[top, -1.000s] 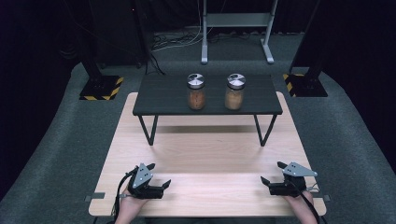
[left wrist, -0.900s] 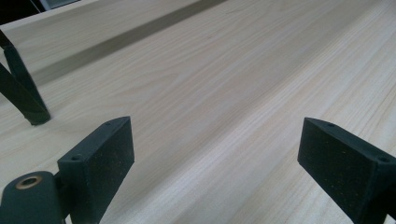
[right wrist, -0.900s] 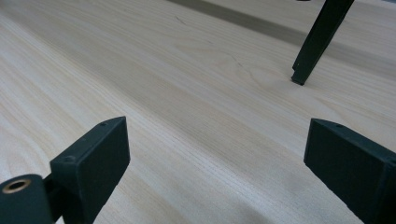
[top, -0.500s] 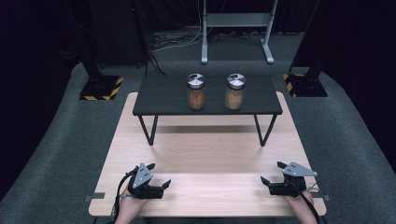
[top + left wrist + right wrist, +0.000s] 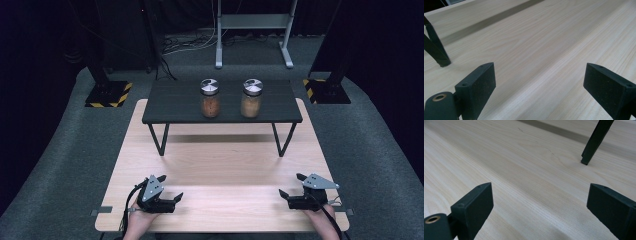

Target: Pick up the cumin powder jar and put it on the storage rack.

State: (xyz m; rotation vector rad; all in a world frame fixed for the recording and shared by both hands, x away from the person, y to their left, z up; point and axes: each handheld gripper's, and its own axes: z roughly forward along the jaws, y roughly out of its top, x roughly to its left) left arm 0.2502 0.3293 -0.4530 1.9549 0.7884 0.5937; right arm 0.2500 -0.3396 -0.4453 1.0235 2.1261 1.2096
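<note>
Left gripper (image 5: 169, 194): rests at the near left edge of the wooden table (image 5: 220, 165), jaws spread wide with bare wood between them, long axis pointing right and slightly away, toward the table's middle.

Right gripper (image 5: 291, 186): rests at the near right edge, jaws likewise spread and empty, pointing left and slightly away, toward the middle.

Two jars (image 5: 210, 98) (image 5: 251, 97): metal-lidded, upright, long axes vertical, side by side but apart on the small black table (image 5: 175, 102) at the far end, well apart from both grippers.
</note>
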